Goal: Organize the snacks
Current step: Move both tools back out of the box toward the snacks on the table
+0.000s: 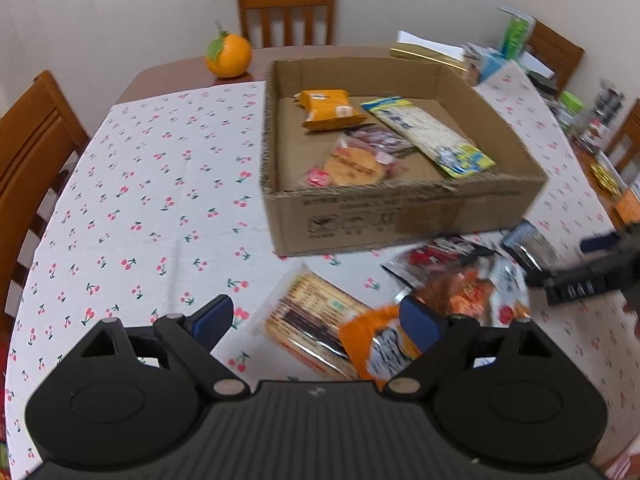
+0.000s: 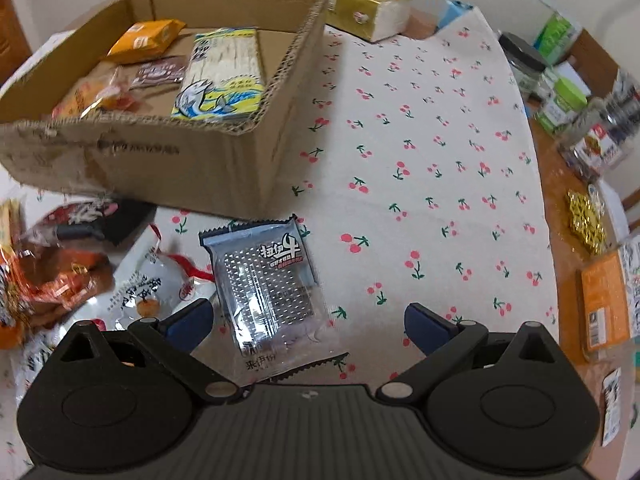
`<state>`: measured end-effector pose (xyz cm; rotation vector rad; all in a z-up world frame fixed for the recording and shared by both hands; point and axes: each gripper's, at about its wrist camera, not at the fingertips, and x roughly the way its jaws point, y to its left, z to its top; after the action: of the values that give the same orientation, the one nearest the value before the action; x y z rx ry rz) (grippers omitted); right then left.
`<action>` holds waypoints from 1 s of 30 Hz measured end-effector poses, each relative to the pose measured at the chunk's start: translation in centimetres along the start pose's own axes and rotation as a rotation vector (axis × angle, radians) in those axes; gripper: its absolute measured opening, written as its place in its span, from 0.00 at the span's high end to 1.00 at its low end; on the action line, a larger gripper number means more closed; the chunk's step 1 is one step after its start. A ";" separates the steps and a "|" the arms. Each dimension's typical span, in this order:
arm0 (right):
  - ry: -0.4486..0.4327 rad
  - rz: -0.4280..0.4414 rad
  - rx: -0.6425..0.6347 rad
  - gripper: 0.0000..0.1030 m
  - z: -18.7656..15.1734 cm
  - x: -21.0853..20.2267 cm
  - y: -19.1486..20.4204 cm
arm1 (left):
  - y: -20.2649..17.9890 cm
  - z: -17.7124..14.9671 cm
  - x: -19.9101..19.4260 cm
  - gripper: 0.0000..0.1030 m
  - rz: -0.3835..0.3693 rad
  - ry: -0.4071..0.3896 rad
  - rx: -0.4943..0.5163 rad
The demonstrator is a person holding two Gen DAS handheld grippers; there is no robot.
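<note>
1. The left gripper (image 1: pixel 316 322) hangs over the desk (image 1: pixel 160 184) with its jaws spread wide and released, gripping nothing; its blue fingertips (image 1: pixel 214 316) stand well apart, and the far one overlaps an orange packet (image 1: pixel 380 344) in the left wrist view, though contact cannot be told through the blur.
2. Between those jaws lies a tan striped packet (image 1: pixel 312 320), flat on the cherry-print cloth (image 1: pixel 132 200), just beside the orange packet.
3. The right gripper (image 2: pixel 310 324) is likewise released, jaws wide and empty; a silver-grey packet (image 2: pixel 268 284) lies flat on the cloth between them, nearer the left-hand finger.
4. To the left of that packet sits a loose heap of snacks (image 2: pixel 72 276): a white pouch, red and orange wrappers, all touching.
5. The cardboard box (image 1: pixel 400 216) stands just behind the heap; inside lie an orange bag (image 1: pixel 330 110), a long fish-print packet (image 1: pixel 432 136), a dark red wrapper and a clear pouch of round biscuits (image 1: pixel 352 164).
6. Beyond the box: an orange fruit-shaped object (image 1: pixel 229 56); a tissue pack (image 2: pixel 368 8).
</note>
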<state>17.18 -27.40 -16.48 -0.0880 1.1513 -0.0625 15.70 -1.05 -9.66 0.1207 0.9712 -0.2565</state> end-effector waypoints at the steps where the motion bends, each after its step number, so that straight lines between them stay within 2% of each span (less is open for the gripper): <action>1: 0.000 0.004 -0.004 0.00 -0.1 0.1 0.1 | 0.2 0.2 0.4 0.13 0.007 0.003 -0.016; 7: -0.003 0.052 0.026 0.00 -0.4 0.4 -0.6 | 1.2 1.1 3.6 0.13 0.043 0.027 -0.087; 13: -0.011 0.079 0.028 0.00 -0.6 0.5 -1.0 | 1.4 1.0 6.0 0.13 0.044 0.076 -0.133; 23: -0.023 0.098 -0.007 0.00 -0.7 0.5 -1.2 | 2.7 -1.3 4.1 0.12 0.079 0.109 -0.113; 30: 0.002 0.124 -0.061 0.00 -0.4 0.6 -1.5 | 4.2 -3.7 2.6 0.12 0.096 0.125 -0.148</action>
<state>17.07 -28.94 -16.99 -0.0708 1.1582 0.0823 15.24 3.42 -13.93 0.0480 1.1022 -0.0886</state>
